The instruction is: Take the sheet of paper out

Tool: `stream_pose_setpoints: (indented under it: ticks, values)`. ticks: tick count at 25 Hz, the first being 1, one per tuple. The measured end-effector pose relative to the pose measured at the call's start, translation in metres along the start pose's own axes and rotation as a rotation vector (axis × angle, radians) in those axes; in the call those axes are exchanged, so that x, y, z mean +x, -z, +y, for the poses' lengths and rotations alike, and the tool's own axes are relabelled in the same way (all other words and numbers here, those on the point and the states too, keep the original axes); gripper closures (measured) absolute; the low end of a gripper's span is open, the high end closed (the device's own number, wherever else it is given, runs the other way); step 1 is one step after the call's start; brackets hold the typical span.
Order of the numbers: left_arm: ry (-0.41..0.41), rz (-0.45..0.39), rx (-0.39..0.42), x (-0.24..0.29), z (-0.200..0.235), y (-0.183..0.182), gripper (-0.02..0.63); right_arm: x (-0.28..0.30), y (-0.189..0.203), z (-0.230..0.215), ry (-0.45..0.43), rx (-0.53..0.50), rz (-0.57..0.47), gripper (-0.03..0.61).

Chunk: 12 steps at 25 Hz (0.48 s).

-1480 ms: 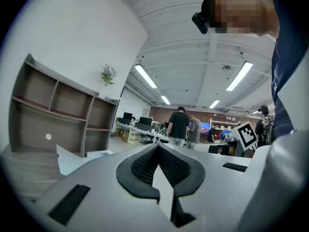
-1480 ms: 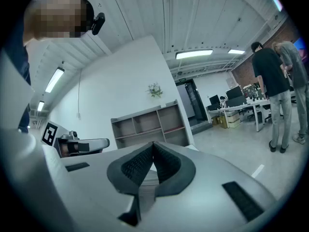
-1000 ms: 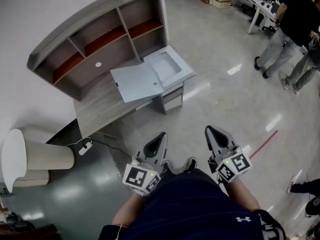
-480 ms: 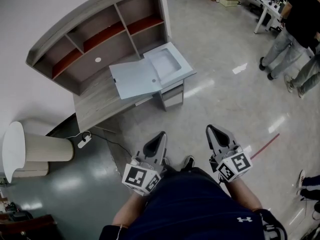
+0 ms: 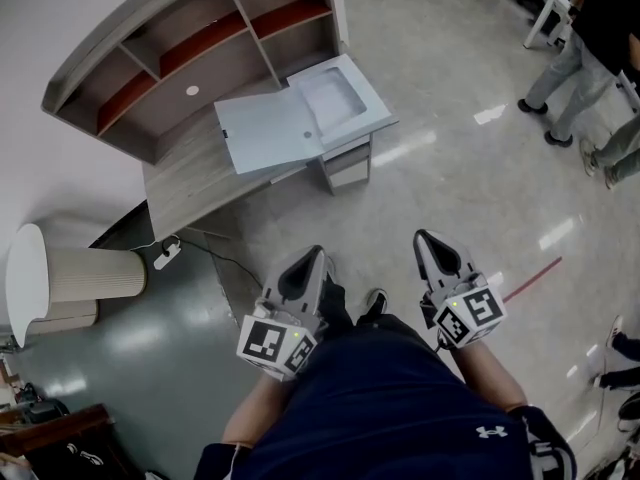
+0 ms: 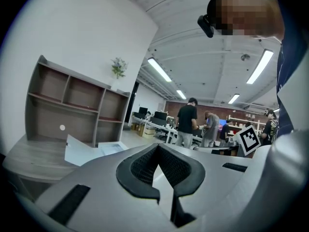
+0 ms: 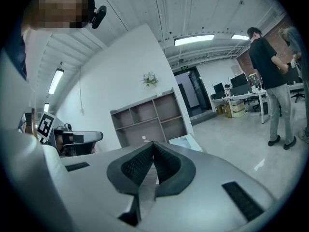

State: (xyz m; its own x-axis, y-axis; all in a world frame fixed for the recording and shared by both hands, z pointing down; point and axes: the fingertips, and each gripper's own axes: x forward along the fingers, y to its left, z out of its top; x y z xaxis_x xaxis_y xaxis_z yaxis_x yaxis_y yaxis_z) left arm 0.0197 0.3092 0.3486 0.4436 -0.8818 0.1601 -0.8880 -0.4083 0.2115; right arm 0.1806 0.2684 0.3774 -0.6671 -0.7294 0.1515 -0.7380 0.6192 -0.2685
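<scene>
A pale blue file box (image 5: 300, 118) lies open on the grey desk (image 5: 190, 203), its flat lid (image 5: 262, 133) spread to the left of its shallow tray (image 5: 340, 100). I cannot make out a separate sheet inside it. My left gripper (image 5: 312, 258) and right gripper (image 5: 424, 239) hang close to the person's body, well short of the desk, both pointing toward it. Each is shut with nothing between its jaws. The box shows beyond the left gripper (image 6: 157, 147) as a pale shape (image 6: 87, 152), and past the right gripper (image 7: 153, 144) as a small one (image 7: 187, 141).
A curved shelf unit (image 5: 180, 53) stands at the back of the desk, a drawer unit (image 5: 346, 171) beneath its right end. A white ribbed cylinder (image 5: 75, 283) and a power strip (image 5: 166, 259) lie on the floor at the left. People (image 5: 590, 48) stand at the far right.
Both grippers have sunk a little and stay shut; the left one has slid down and left in the head view. The desk and box now sit slightly higher in that view.
</scene>
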Motion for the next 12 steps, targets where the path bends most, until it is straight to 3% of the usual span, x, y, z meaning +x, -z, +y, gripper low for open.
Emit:
stream_pose_setpoints:
  ticks: [12]
  values:
    - [0.078,0.001,-0.034,0.061,0.073,-0.018,0.600,0.073,-0.012,-0.021,0.108,0.014,0.022,0.566]
